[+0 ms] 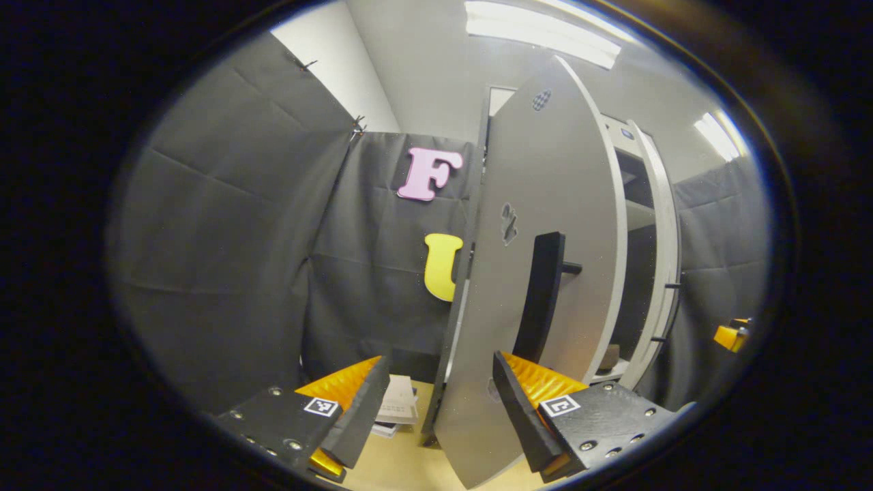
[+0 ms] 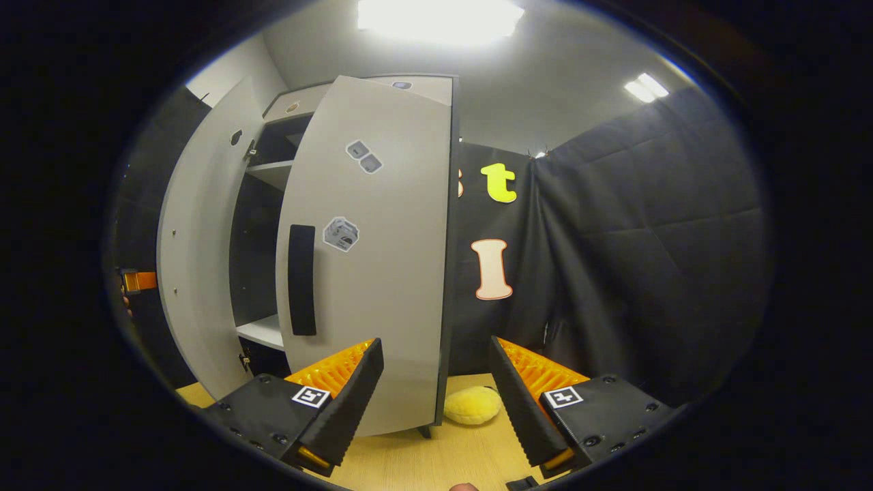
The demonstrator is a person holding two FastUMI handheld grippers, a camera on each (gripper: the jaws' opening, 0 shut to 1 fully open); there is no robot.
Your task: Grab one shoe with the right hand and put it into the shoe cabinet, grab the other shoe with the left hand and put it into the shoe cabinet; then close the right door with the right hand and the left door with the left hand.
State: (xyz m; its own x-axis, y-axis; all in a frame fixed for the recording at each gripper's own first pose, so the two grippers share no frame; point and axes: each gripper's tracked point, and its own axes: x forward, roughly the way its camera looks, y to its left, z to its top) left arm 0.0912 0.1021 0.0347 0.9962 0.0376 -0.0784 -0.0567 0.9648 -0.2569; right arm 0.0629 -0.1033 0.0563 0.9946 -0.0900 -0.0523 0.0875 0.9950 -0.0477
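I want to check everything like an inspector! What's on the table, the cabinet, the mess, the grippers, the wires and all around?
Surface: light wooden table top, bare near the grippers.
Job's things: shoe cabinet with both doors part open; left door and right door each carry a black handle. A brownish thing, perhaps a shoe, sits on a lower shelf.
Clutter: yellow fluffy thing beside the cabinet; stacked paper items.
Grippers: left gripper open, empty; right gripper open, empty.
Cables: nothing seen.
Surroundings: black cloth wall, ceiling lights.
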